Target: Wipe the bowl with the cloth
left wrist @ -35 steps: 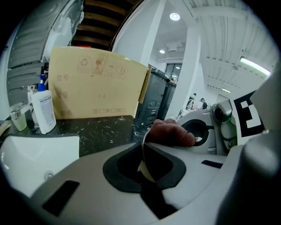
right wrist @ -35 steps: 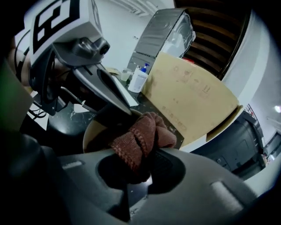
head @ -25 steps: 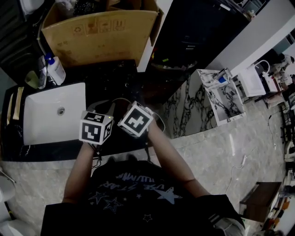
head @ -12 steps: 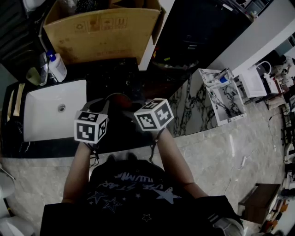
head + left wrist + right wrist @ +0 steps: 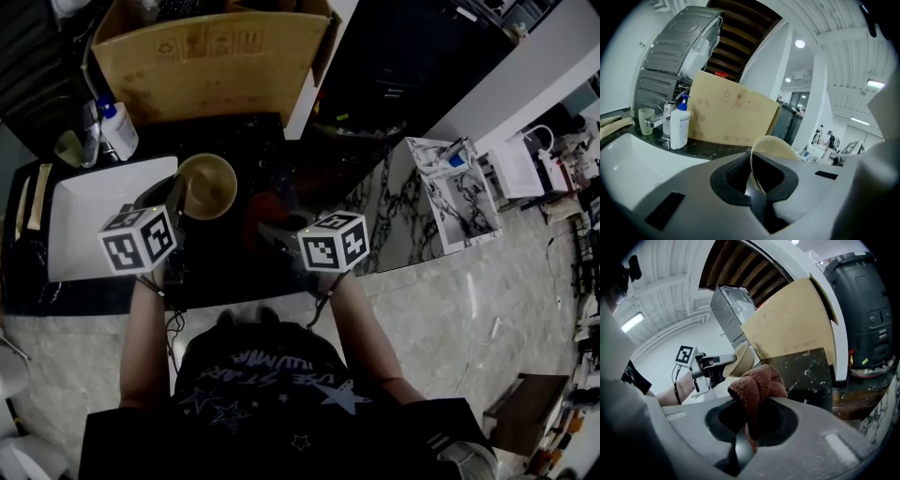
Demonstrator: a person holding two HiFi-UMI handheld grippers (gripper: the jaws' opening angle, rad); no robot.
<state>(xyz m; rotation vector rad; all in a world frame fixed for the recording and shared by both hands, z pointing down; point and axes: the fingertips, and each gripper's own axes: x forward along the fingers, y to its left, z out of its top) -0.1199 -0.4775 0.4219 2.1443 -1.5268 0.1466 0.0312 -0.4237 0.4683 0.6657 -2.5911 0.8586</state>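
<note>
A beige bowl (image 5: 208, 185) hangs over the black counter beside the sink, its opening facing up toward the head camera. My left gripper (image 5: 174, 201) is shut on the bowl's near left rim. In the left gripper view the thin rim (image 5: 776, 145) stands between the jaws of the left gripper (image 5: 752, 180). My right gripper (image 5: 278, 232) sits to the bowl's right, apart from it, shut on a bunched rust-brown cloth (image 5: 757, 385). In the right gripper view, the cloth bulges out above the right gripper (image 5: 747, 427), with the bowl (image 5: 743, 359) and the left gripper (image 5: 710, 363) beyond.
A white rectangular sink (image 5: 84, 225) lies to the left, with a soap bottle (image 5: 117, 131) and a tap at its far corner. A large cardboard box (image 5: 211, 61) stands at the back of the black counter (image 5: 281, 141). The counter's edge drops to a marble floor on the right.
The two grippers were close together over the bowl and have moved apart. The left has swung left with the bowl, which now shows its inside; the right has shifted right with the cloth.
</note>
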